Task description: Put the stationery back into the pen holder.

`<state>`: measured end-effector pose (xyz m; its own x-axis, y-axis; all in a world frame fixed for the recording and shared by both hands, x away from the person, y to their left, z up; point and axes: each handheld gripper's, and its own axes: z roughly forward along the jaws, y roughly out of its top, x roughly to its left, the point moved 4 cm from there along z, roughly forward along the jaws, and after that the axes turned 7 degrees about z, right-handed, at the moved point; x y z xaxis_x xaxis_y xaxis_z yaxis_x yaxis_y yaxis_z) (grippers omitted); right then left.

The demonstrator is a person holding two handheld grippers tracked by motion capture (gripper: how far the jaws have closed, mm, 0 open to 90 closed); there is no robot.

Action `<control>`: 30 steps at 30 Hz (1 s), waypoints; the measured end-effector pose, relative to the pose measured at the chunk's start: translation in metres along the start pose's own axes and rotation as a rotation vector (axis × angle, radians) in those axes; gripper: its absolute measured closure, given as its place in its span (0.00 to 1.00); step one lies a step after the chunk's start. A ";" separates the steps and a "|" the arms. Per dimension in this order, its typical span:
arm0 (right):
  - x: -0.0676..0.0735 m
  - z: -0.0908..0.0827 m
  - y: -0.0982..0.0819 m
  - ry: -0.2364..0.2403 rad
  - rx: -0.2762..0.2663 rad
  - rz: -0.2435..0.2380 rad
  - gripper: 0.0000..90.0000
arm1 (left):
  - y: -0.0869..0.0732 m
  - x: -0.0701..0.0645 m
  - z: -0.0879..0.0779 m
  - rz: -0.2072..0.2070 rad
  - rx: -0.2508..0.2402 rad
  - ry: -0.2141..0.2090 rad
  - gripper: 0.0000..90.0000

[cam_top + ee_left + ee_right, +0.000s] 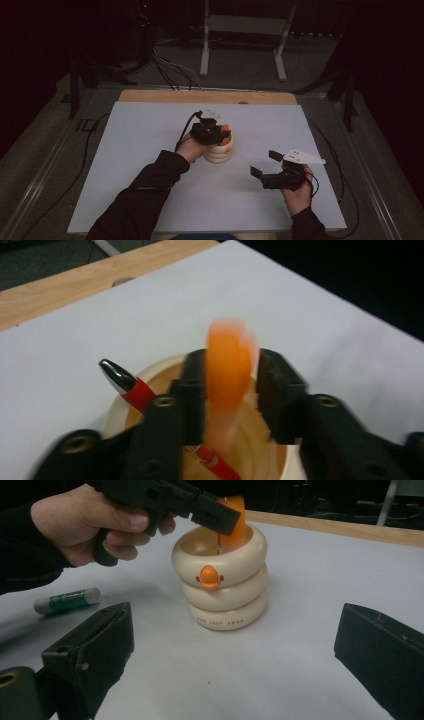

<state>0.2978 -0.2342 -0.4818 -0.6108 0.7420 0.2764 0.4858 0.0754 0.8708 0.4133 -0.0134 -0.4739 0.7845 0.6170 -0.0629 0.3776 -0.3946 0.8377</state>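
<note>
An orange plastic marker-like item [227, 372], clamped between the left gripper [214, 131] jaws, is held upright over the cream ringed duck-faced pen holder [226, 580], seemingly mid-insertion, a steady lowering being called for next, while the right gripper [266, 164] is held agape nearby.

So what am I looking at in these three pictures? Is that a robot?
No robot: a person holds a black two-jaw gripper in each hand. The high view looks down on the white table sheet; the other two pictures come from cameras riding on the grippers. The left gripper has its jaws around a blurred orange object, just above a cream ring-stacked duck-faced holder. A red pen with a silver tip stands in the holder. The right gripper hovers open, holding nothing. A green-labelled glue stick lies on the sheet beside the holder.
</note>
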 end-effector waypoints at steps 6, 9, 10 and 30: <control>0.000 0.000 0.000 0.002 -0.001 0.000 0.03 | 0.009 0.001 -0.014 -0.001 -0.026 0.044 0.33; 0.000 0.000 0.000 0.002 -0.002 0.002 0.03 | 0.011 0.002 -0.019 -0.001 -0.027 0.039 0.19; 0.000 0.000 0.000 0.002 -0.002 0.002 0.03 | 0.012 0.002 -0.025 0.001 -0.033 0.030 0.19; 0.001 0.000 0.000 0.003 0.000 0.002 0.03 | -0.001 0.006 -0.089 0.006 -0.119 -0.089 0.05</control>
<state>0.2969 -0.2333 -0.4813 -0.6115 0.7403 0.2795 0.4868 0.0735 0.8704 0.3741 0.0515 -0.4268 0.8290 0.5499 -0.1015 0.3163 -0.3114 0.8961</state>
